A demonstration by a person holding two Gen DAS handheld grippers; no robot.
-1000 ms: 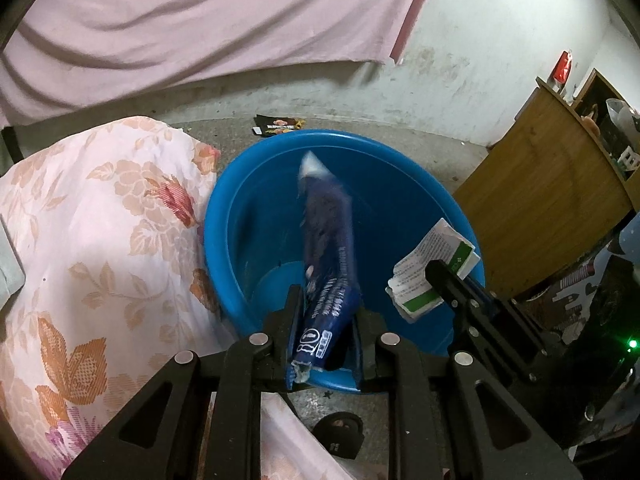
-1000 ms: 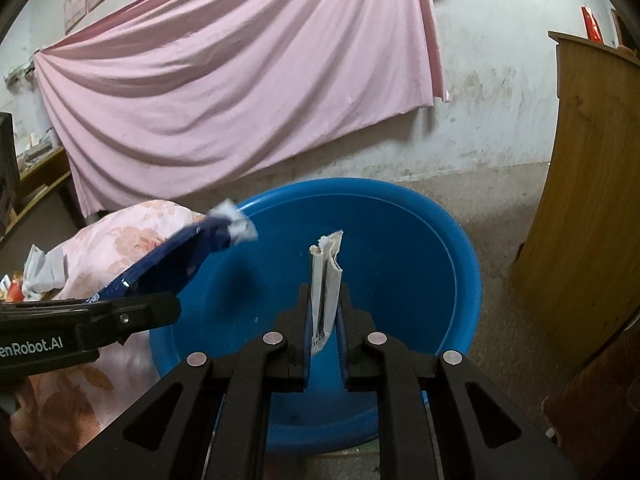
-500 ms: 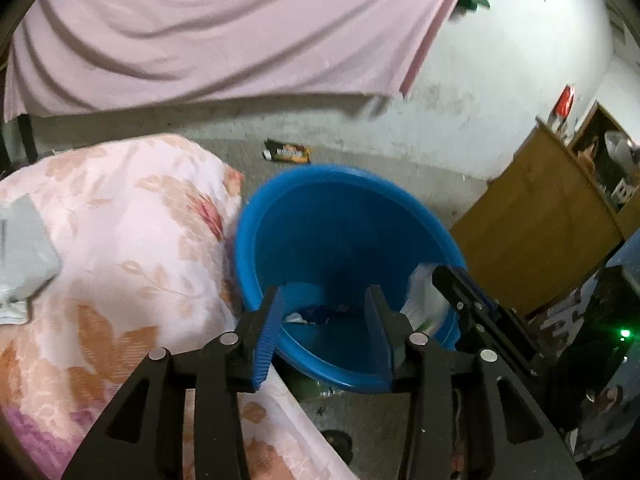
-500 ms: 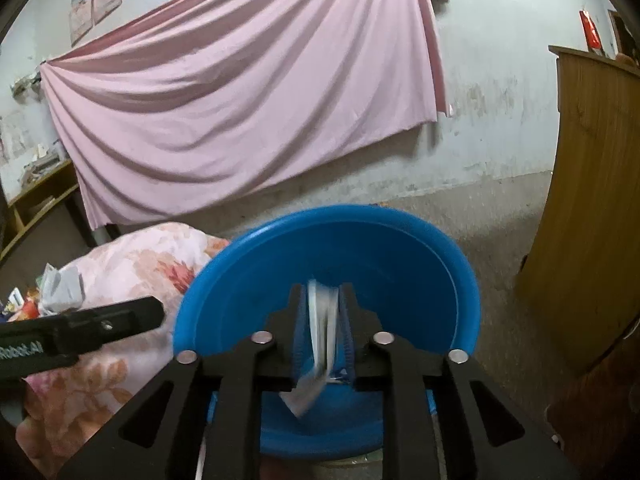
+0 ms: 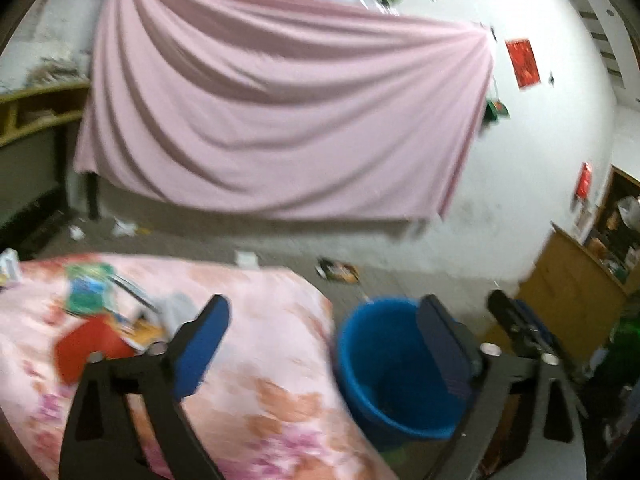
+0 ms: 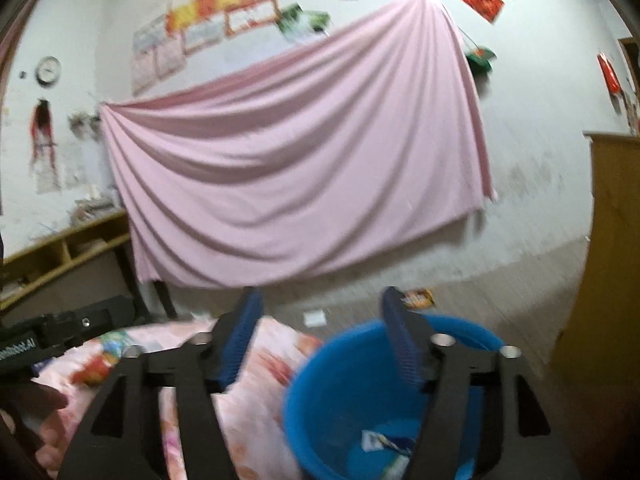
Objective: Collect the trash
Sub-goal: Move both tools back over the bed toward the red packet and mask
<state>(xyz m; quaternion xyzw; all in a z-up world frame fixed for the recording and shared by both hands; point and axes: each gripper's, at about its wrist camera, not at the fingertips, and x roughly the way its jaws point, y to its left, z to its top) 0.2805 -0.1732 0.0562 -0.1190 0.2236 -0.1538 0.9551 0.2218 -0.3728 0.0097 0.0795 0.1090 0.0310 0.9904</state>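
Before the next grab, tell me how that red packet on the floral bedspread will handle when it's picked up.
The red packet looks flat and thin, so it is probably light and floppy and may sag from the fingers. It lies on the soft floral bedspread, so the fingers may snag cloth too. Blur hides its surface; if it is glossy film, it could slip.

Pink sheet (image 5: 280, 120) on wall; wooden cabinet (image 6: 612, 248) right
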